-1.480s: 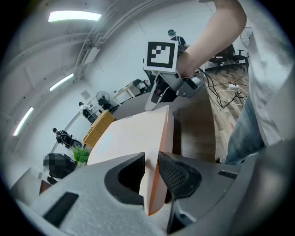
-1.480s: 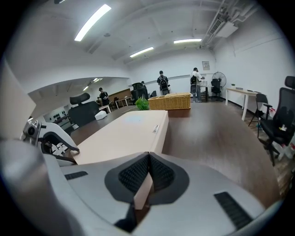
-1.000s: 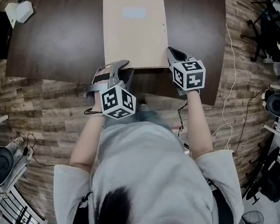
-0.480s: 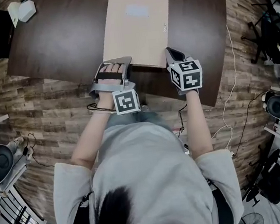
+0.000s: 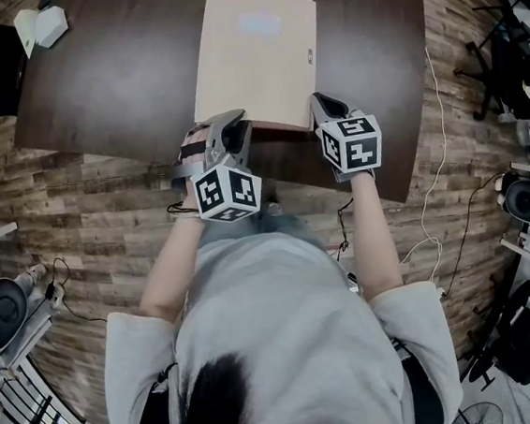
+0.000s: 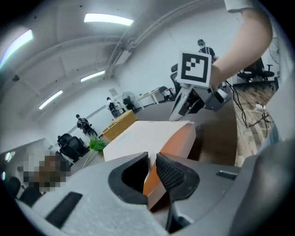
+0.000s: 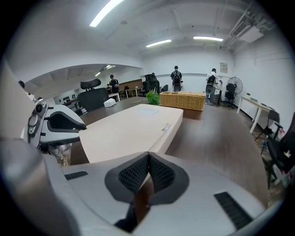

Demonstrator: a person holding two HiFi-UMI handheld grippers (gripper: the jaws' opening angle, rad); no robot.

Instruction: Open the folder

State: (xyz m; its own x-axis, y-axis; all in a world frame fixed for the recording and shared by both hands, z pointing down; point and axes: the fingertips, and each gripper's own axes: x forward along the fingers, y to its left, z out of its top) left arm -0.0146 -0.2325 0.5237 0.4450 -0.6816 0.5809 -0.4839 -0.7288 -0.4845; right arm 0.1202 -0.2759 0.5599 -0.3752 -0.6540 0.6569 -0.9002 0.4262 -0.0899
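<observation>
My left claw [image 6: 152, 156] is nipped onto the near left corner of the folder [image 5: 253, 57]. The two pads stand just a sliver apart, and the folder's edge sits between them. From my left gripper view that edge looks orange-brown under a pale cover, and the corner seems tilted up off the table [image 5: 110, 81].

The folder itself is a plain beige one, closed. It lies flat and lengthwise on the dark brown table, running away from me, with its near end at the table's front edge between my two claws. A pale bluish label [image 5: 257, 24] sits on the cover toward the far end, and a small tag [image 5: 310, 56] is by the right edge. Both are too small for me to read.

My right claw [image 7: 148, 156] is at the near right corner, pads pressed together, with the cover running right into the seam between them.
</observation>
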